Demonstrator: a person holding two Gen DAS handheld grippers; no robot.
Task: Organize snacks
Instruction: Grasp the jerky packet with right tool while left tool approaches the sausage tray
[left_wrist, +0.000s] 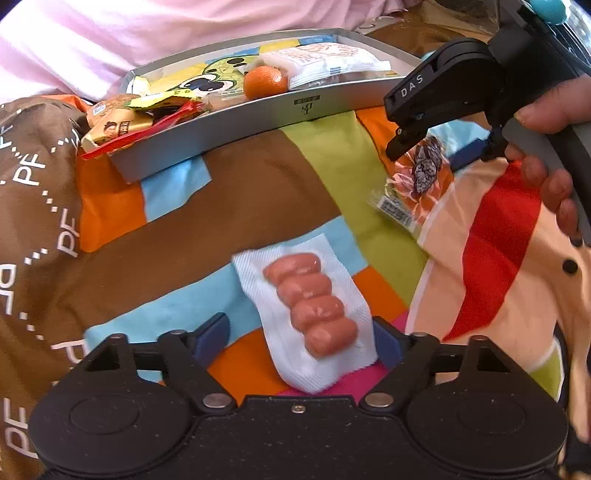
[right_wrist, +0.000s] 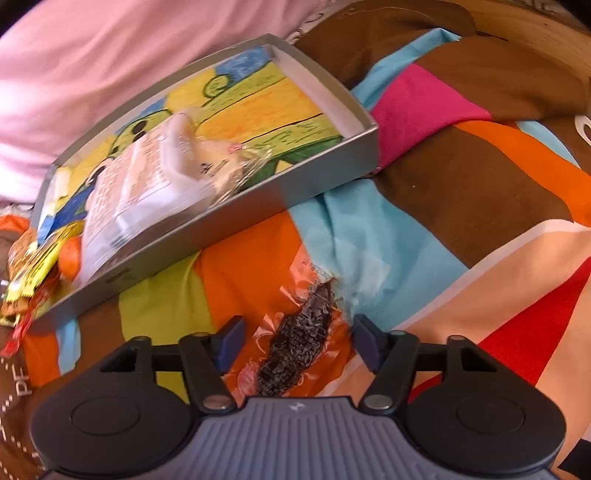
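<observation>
A clear-and-white pack of small sausages (left_wrist: 309, 308) lies on the patchwork bedcover, its near end between the open fingers of my left gripper (left_wrist: 301, 341). A clear packet with a dark dried snack (right_wrist: 295, 343) (left_wrist: 421, 177) lies further right; my right gripper (right_wrist: 297, 341) (left_wrist: 399, 144) stands open over it, fingers on either side. The grey tray (left_wrist: 236, 127) (right_wrist: 236, 210) behind holds a mandarin (left_wrist: 265, 81), white wrapped packs (left_wrist: 325, 62) (right_wrist: 147, 192) and yellow and red snack packets (left_wrist: 136, 122) spilling over its left end.
A colourful patchwork bedcover (left_wrist: 258, 177) covers the whole surface, with folds. A pink pillow (left_wrist: 92, 40) lies behind the tray. A hand (left_wrist: 554, 147) holds the right gripper's handle at the right of the left wrist view.
</observation>
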